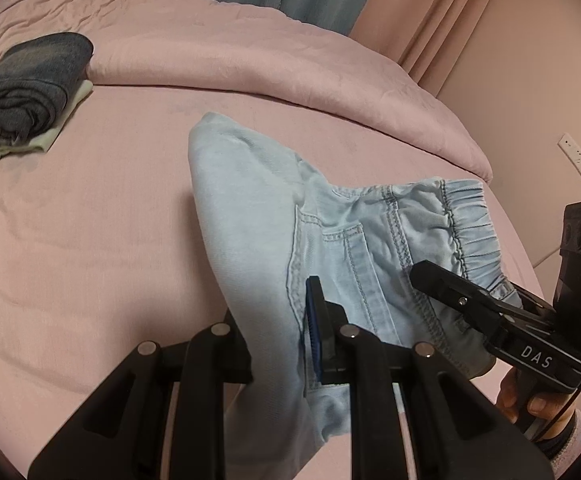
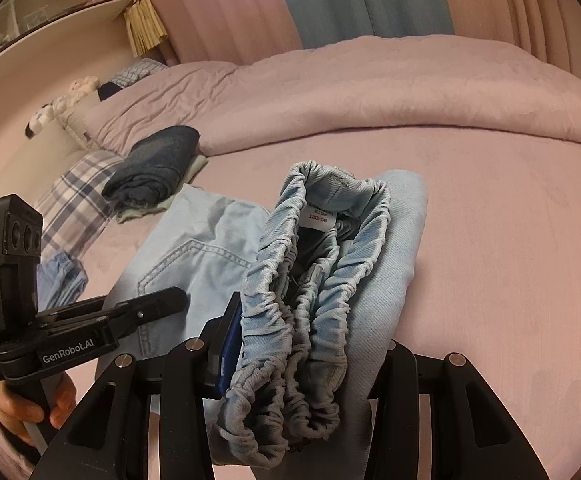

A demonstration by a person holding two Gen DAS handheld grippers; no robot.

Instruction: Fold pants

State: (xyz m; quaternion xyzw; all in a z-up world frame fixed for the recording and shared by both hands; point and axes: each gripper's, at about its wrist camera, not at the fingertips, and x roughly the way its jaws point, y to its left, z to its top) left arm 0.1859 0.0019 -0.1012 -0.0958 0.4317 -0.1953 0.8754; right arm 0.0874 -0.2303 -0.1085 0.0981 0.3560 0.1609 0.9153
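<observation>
Now mid-fold: left gripper [image 1: 290, 344] pinching light-blue denim pants [image 1: 250, 208], right gripper [image 2: 302, 360] clamping bunched elastic waistband [image 2: 310, 280] above pink bedsheet [image 1: 90, 240]; next, lay flat, smooth.

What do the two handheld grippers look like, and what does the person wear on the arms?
Both are matte black plastic. The right gripper has long flat fingers, white "DAS" lettering, a boxy head with three round lenses and a thin black cable. The left gripper reads "GenRobot.AI" in white and has the same head. Blue ribbed pads line the fingers. The sleeves are pale lilac knit.
</observation>
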